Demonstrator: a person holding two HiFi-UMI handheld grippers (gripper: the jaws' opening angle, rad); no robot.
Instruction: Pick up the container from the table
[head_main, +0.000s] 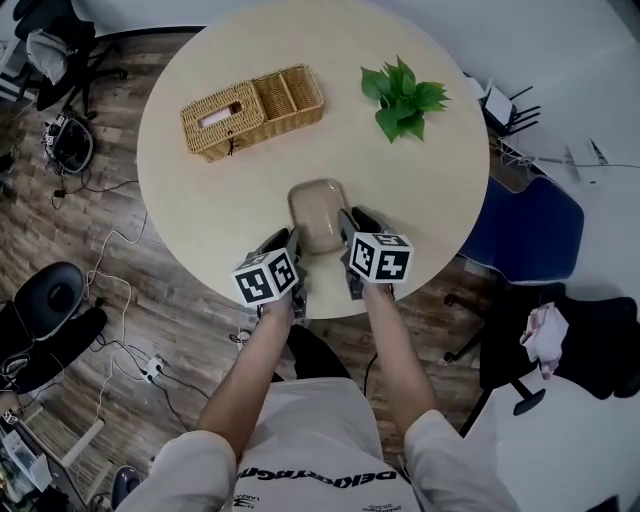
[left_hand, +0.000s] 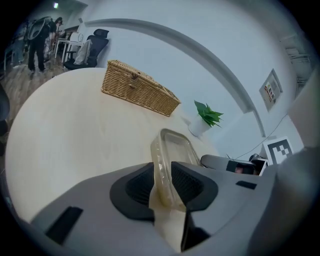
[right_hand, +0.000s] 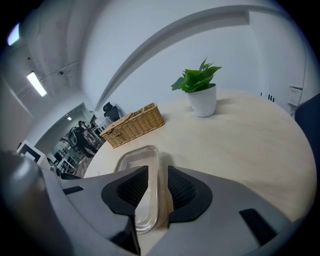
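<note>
A shallow beige, translucent container (head_main: 318, 210) lies near the front edge of the round table (head_main: 200, 210), between my two grippers. My left gripper (head_main: 297, 250) is shut on its left rim, and the rim wall runs between the dark pads (left_hand: 142, 186) in the left gripper view, where the container (left_hand: 176, 146) stretches away from me. My right gripper (head_main: 347, 240) is shut on the right rim; there the container (right_hand: 134, 161) shows left of the pads (right_hand: 181, 190). I cannot tell whether its bottom touches the tabletop.
A wicker basket (head_main: 252, 108) stands at the back left of the table and a small potted plant (head_main: 402, 97) at the back right. A blue chair (head_main: 530, 230) stands to the right of the table, and cables lie on the floor to the left.
</note>
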